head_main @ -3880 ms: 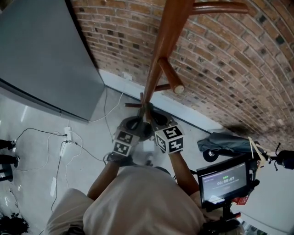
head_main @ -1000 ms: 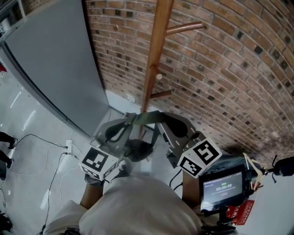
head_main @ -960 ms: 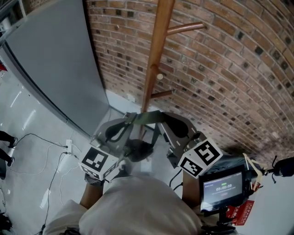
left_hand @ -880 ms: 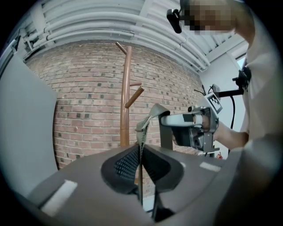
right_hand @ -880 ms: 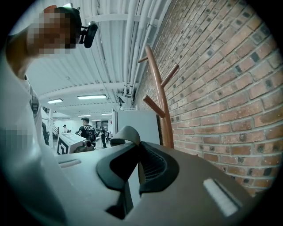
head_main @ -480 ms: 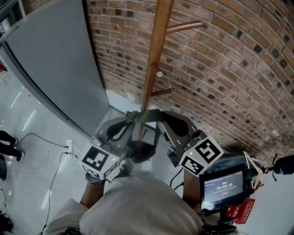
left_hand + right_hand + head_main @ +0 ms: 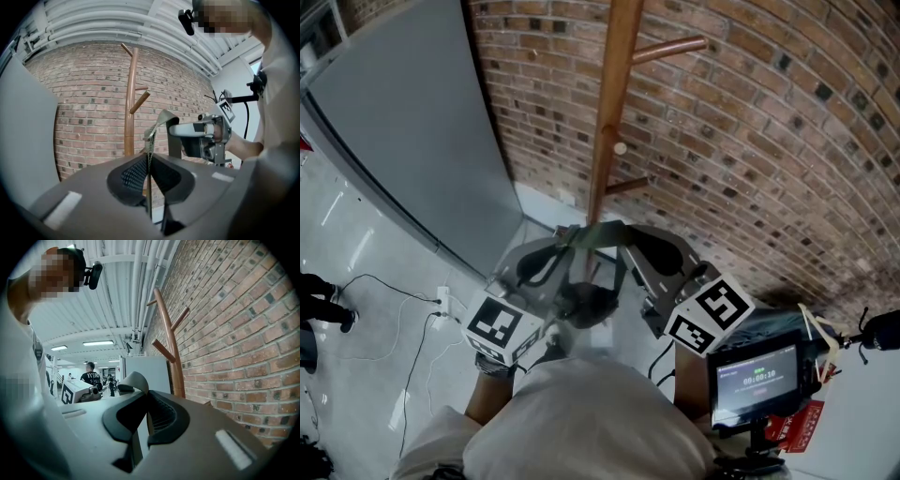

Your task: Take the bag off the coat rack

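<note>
The wooden coat rack (image 7: 614, 94) stands against the brick wall, its pegs bare. An olive-green bag strap (image 7: 592, 234) stretches between my two grippers, in front of the pole's lower part. My left gripper (image 7: 551, 251) is shut on one end of the strap (image 7: 149, 154). My right gripper (image 7: 630, 246) is shut on the other end (image 7: 133, 380). In the left gripper view the rack (image 7: 130, 103) stands behind the strap and apart from it, with the right gripper (image 7: 206, 136) to the right. A dark bulk (image 7: 586, 302) shows below the strap; I cannot tell whether it is the bag's body.
A tall grey panel (image 7: 394, 141) leans at the left. Cables and a power strip (image 7: 441, 300) lie on the white floor. A monitor on a stand (image 7: 759, 380) is at the lower right. A person's feet (image 7: 323, 305) show at the left edge.
About four seconds ago both grippers were close together low at the pole; now they are apart and nearer me, with the strap between them. Over the last second, nearly nothing moved.
</note>
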The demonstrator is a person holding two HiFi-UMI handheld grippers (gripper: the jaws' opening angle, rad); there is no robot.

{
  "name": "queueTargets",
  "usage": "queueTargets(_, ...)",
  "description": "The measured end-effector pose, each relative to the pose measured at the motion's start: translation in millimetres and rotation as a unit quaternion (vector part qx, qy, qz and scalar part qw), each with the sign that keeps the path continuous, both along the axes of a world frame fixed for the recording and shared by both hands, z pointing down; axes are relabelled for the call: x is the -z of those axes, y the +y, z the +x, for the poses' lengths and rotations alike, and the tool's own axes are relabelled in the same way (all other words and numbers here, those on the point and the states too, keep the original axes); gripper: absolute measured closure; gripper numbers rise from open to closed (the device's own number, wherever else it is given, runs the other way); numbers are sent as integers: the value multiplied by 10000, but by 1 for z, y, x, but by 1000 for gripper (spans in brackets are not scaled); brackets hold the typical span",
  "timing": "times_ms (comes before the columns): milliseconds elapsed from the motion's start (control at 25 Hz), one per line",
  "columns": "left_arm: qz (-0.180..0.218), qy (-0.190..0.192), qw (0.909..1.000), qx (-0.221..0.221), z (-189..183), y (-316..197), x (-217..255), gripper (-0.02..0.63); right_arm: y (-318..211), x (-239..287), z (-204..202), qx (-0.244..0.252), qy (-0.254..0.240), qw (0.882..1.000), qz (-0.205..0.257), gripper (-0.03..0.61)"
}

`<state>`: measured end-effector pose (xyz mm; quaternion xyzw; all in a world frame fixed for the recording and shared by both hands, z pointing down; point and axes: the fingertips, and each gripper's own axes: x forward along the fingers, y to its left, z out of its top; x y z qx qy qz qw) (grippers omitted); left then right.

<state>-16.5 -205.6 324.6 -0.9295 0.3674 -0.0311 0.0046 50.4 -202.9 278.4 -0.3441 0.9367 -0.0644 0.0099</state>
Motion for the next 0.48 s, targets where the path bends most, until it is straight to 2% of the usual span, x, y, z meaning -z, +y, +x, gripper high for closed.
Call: queueTargets(480,-82,-42,9999,66,0,-10,-8,597,-9,-10,2,9,24,10000,-88,571)
